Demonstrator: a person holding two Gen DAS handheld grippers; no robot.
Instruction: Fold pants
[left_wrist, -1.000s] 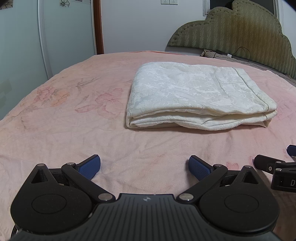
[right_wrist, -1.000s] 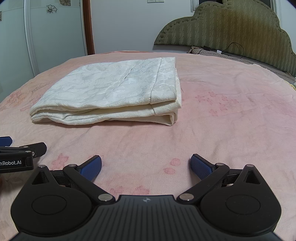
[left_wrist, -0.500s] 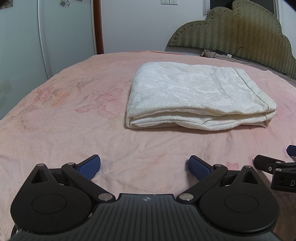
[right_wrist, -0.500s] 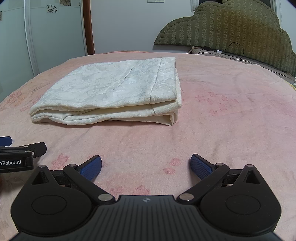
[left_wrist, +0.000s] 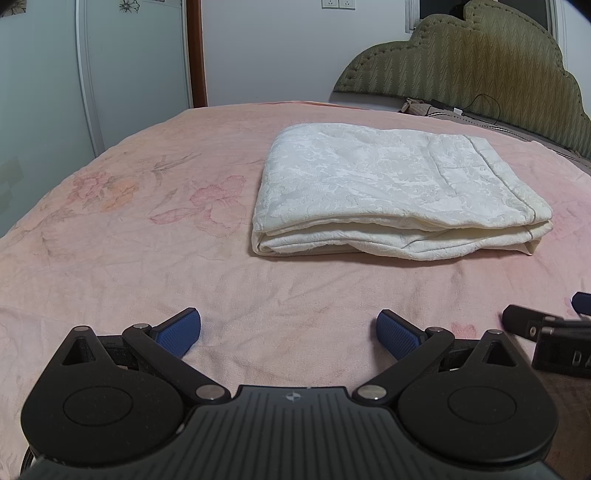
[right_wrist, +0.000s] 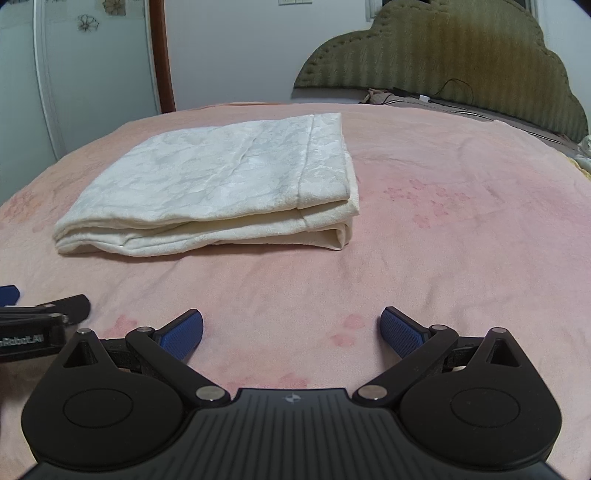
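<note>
The white patterned pants (left_wrist: 391, 195) lie folded in a flat rectangular stack on the pink bed (left_wrist: 147, 240). They also show in the right wrist view (right_wrist: 221, 188). My left gripper (left_wrist: 290, 332) is open and empty, low over the bed, a short way in front of the stack. My right gripper (right_wrist: 291, 334) is open and empty too, beside the left one and equally short of the stack. The right gripper's tip shows at the right edge of the left wrist view (left_wrist: 546, 332). The left gripper's tip shows at the left edge of the right wrist view (right_wrist: 40, 314).
A green padded headboard (left_wrist: 480, 62) stands at the far right of the bed. A wardrobe door (left_wrist: 122, 62) and a brown door frame (left_wrist: 195, 51) stand beyond the bed's far left edge. A cable (left_wrist: 480, 107) lies near the headboard.
</note>
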